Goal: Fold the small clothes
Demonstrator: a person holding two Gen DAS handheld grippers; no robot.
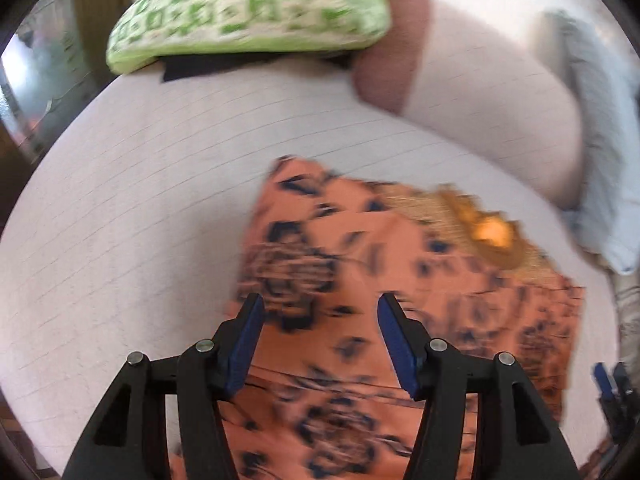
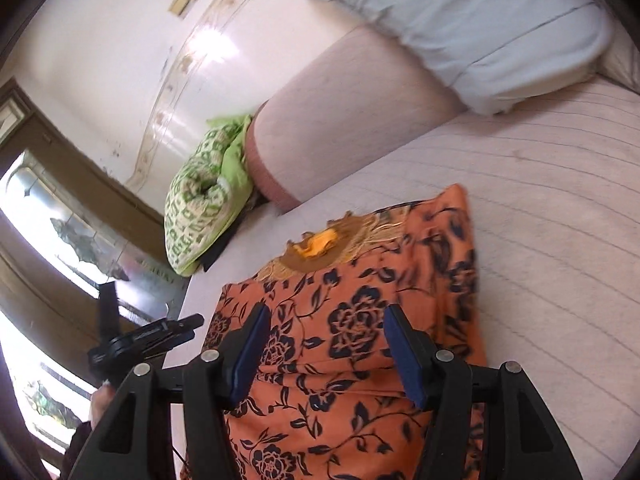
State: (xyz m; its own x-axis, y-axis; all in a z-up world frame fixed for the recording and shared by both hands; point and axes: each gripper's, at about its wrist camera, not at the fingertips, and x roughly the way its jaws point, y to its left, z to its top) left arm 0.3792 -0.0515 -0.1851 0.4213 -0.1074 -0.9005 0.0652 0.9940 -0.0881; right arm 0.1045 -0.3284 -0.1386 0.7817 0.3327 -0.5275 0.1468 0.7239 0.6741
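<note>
1. Fingers: left gripper [image 1: 320,312] with blue pads [image 1: 250,344] spread apart, nothing pinched, cloth visible in the gap beneath them; right gripper [image 2: 326,324] likewise spread, its pads [image 2: 404,356] clear of the fabric; neither holds anything.
2. Item: orange garment [image 2: 352,320] with dark floral print and a golden-brown embroidered neckline [image 2: 320,248]; lies flat on the pale striped bedsheet [image 1: 140,200], lower centre to lower right of the left wrist view, lower centre of the right wrist view; appears partly folded, one lengthwise layer lying over another along the right side, though blur prevents certainty.
3. Handling, judged: thin woven cloth, light, limp, no stiffness; will drape and sag from any single hold; likely slides easily over the sheet; not fragile, though the embroidery could snag.
4. Hold, judged: pinch an outer edge or corner through all layers, one gripper at each end of the same edge, so the fold carries over evenly; avoid the thick neckline.
5. Surroundings: green-and-white patterned cushion [image 1: 248,12] at upper centre of the left view; pale pillow [image 2: 460,32] at upper right of the right view; both well apart from the garment.
</note>
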